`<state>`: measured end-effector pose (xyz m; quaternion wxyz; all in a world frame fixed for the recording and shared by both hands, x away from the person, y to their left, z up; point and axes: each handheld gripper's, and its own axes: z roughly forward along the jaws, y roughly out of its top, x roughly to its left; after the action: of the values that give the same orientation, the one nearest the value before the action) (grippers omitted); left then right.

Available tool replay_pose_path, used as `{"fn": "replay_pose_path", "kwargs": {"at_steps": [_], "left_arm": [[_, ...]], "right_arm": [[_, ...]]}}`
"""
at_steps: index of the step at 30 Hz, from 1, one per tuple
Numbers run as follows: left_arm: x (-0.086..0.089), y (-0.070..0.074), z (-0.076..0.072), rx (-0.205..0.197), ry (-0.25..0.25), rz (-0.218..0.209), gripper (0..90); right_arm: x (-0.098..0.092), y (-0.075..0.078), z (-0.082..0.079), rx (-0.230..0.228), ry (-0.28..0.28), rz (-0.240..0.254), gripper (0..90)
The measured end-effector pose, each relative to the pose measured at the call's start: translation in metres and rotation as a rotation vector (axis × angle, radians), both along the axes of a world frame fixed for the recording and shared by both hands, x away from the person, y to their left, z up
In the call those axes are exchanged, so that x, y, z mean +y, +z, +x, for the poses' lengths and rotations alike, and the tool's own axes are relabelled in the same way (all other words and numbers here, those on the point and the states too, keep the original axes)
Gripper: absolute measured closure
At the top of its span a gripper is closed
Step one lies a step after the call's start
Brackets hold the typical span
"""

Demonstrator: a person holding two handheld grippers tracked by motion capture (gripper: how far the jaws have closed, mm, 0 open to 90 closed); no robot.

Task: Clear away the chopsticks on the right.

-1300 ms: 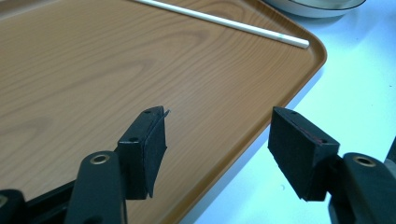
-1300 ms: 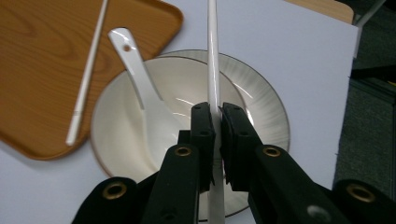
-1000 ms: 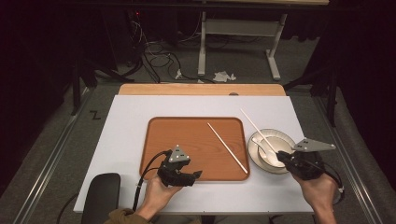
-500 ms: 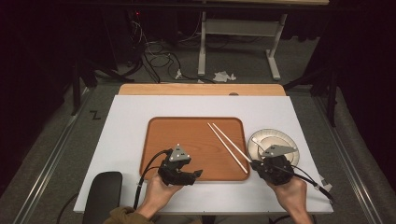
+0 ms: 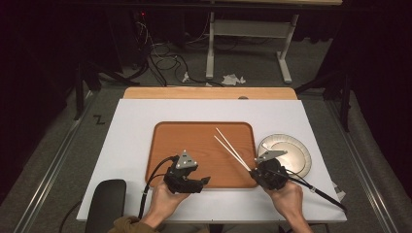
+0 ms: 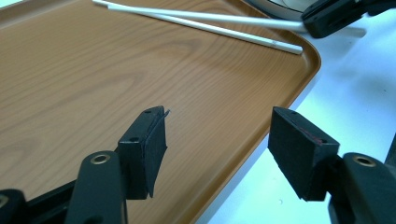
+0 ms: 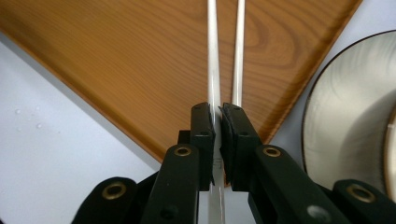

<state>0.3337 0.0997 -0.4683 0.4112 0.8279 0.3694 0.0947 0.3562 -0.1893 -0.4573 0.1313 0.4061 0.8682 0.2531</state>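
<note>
Two thin white chopsticks [image 5: 232, 149] lie slanted across the right part of a brown wooden tray [image 5: 194, 145]. My right gripper [image 5: 256, 172] is at the tray's near right corner, shut on the near end of one chopstick [image 7: 212, 70]. The other chopstick [image 7: 239, 56] lies free just beside it, its end resting on the tray rim [image 6: 224, 31]. My left gripper [image 5: 204, 180] hovers open over the tray's near edge, nothing between its jaws [image 6: 217, 144]. The right gripper [image 6: 327, 16] and its chopstick [image 6: 224, 17] also show in the left gripper view.
A round white plate [image 5: 291, 153] sits on the white table just right of the tray, close to the right hand. A dark pad [image 5: 104, 201] lies at the near left table edge. A wooden strip [image 5: 209, 93] runs along the far edge.
The right gripper moved left and down from over the plate to the tray's corner, carrying its chopstick alongside the one on the tray. The left gripper stayed put.
</note>
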Motion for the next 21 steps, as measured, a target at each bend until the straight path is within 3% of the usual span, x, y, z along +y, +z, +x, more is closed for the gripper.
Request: {"fn": "replay_pose_path", "kwargs": {"at_steps": [7, 11, 21], "left_arm": [[0.005, 0.0, -0.004, 0.001, 0.028, -0.004, 37.0], [0.01, 0.0, -0.007, -0.001, 0.047, -0.004, 37.0], [0.02, 0.0, -0.015, -0.001, 0.103, -0.003, 36.9]], "right_arm": [[0.018, -0.008, 0.01, 0.004, -0.003, -0.056, 84.8], [0.022, -0.017, 0.02, 0.029, -0.016, -0.086, 84.8], [0.028, -0.026, 0.034, 0.026, -0.014, -0.106, 84.1]]}}
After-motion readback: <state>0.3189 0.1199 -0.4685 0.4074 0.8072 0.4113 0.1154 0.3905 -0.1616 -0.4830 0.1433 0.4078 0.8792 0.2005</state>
